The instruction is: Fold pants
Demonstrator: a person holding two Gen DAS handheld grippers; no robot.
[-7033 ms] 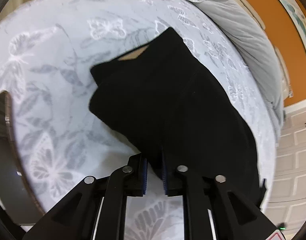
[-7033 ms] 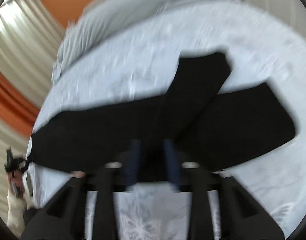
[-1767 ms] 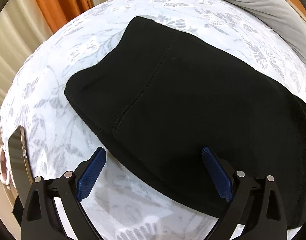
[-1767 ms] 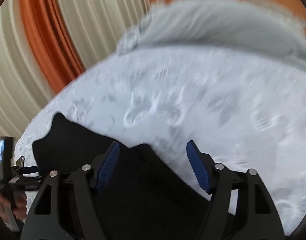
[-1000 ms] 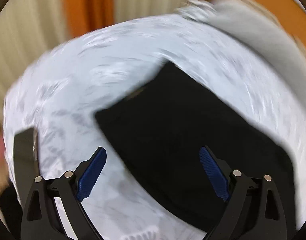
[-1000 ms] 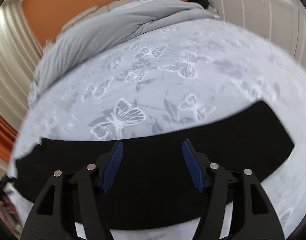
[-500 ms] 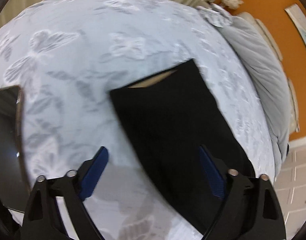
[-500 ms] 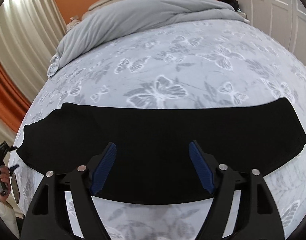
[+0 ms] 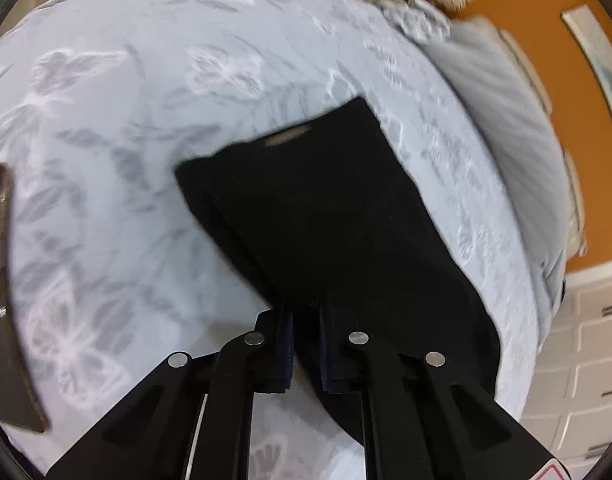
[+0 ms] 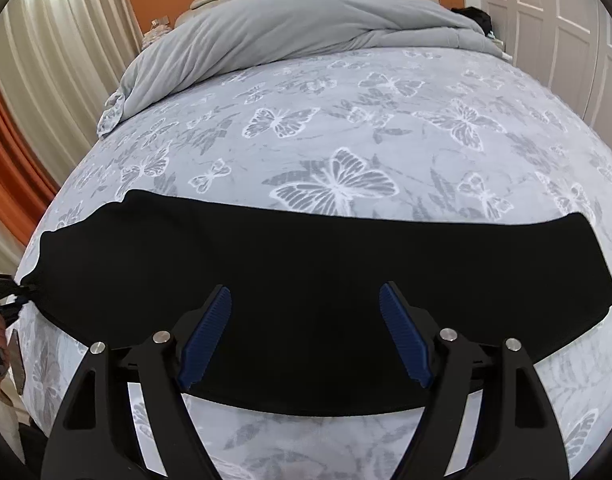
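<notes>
Black pants (image 10: 306,272) flat on the bed (image 10: 346,128), folded lengthwise into one long strip. Long axis runs left-to-right across the right wrist view, roughly square to the line of the right tool (image 10: 306,332).

Left tool (image 9: 306,340): jaws nearly closed, pinching the near edge of the cloth at the left end of the strip. Same grip visible at far left of the right wrist view, fabric drawn to a small point there. Strip runs away from this tool toward the far upper middle in the left wrist view, tan label (image 9: 285,139) showing at the far edge.

Right tool: jaws spread wide, holding nothing. Hangs over the middle of the strip near its front edge, blue pads (image 10: 203,340) framing black cloth. Contact with fabric: cannot tell.

Likely next: right tool shifts along the strip to the free right end, well apart from its present spot, then an end-over-end fold across the long axis. Left end covered already; right end is the right tool's job.

Cloth looks matte, thick, soft; edges fairly straight, slight bulge at the left end. Layers visible along the left side edge in the left wrist view. Risk: layers slipping apart on lift.

Grey duvet (image 10: 306,28) bunched at the head of the bed, well clear.
</notes>
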